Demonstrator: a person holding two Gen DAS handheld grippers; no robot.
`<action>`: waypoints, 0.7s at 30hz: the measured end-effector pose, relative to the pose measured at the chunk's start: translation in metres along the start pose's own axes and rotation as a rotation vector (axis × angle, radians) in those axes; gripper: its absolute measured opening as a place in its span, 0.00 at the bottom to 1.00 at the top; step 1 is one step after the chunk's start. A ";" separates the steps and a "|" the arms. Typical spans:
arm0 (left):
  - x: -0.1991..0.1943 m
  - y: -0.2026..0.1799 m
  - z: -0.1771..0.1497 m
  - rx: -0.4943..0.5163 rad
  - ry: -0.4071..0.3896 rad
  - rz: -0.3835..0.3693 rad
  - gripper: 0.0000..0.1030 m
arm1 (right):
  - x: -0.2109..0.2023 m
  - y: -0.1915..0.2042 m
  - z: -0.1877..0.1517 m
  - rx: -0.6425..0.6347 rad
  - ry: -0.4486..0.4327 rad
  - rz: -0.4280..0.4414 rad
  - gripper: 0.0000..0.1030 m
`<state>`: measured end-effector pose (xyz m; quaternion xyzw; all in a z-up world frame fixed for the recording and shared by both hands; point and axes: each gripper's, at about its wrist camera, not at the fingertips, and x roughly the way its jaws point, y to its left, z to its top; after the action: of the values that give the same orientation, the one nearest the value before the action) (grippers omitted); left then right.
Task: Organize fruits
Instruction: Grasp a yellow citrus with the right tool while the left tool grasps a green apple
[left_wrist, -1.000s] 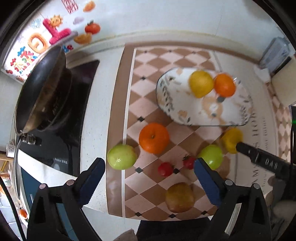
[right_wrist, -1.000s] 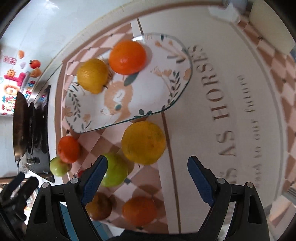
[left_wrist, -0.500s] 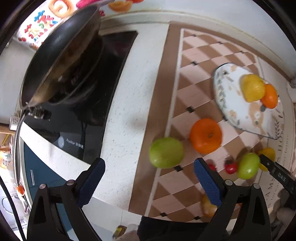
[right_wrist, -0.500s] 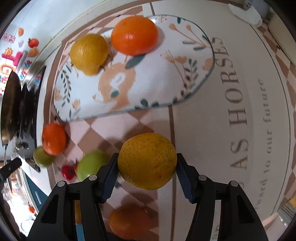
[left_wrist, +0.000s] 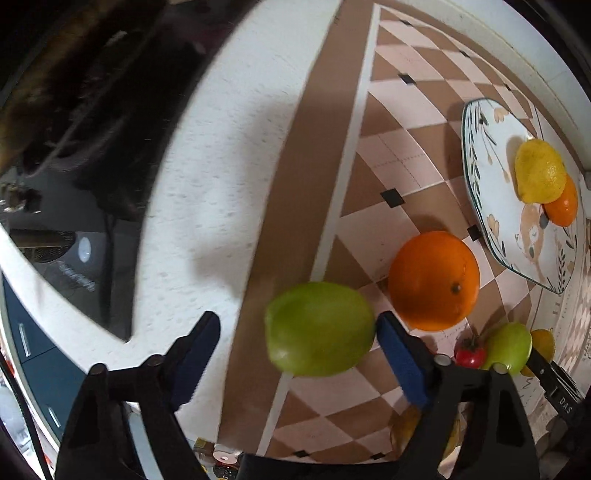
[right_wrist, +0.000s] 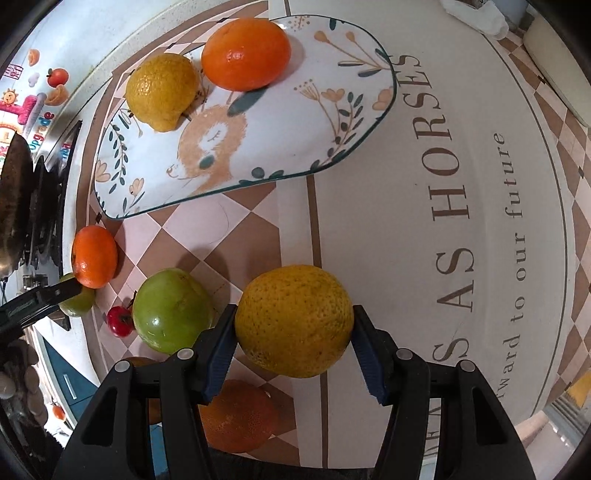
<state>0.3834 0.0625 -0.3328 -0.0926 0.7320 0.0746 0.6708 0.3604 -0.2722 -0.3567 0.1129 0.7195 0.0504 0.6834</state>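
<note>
Countertop (left_wrist: 207, 192) in speckled white carries a checkered brown-and-pink mat (left_wrist: 391, 155), and on the mat lies a floral plate (right_wrist: 280, 140) holding a lemon (right_wrist: 160, 90) and an orange (right_wrist: 245, 53), touching each other. Off the plate, the right gripper (right_wrist: 293, 347) has both blue pads pressed on a yellow-orange citrus (right_wrist: 293, 319), jaws about half open. Beside it sit a green apple (right_wrist: 171, 310) and a small red tomato (right_wrist: 120, 320). The left gripper (left_wrist: 297, 350), jaws just closing, straddles another green fruit (left_wrist: 319, 328); its right pad is touching the fruit, the left pad apart. A large orange (left_wrist: 434, 280) sits just beside.
</note>
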 end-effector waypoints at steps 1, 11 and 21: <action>0.003 -0.002 0.001 0.003 0.001 -0.021 0.69 | 0.000 0.002 0.001 -0.002 0.001 -0.003 0.60; 0.004 -0.043 -0.047 0.095 0.004 -0.052 0.59 | 0.000 -0.001 -0.011 -0.028 0.035 -0.020 0.60; 0.007 -0.050 -0.058 0.090 -0.013 -0.028 0.59 | 0.002 -0.016 -0.007 0.021 0.007 0.016 0.60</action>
<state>0.3380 0.0003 -0.3335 -0.0720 0.7289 0.0328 0.6800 0.3515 -0.2862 -0.3621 0.1256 0.7214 0.0489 0.6792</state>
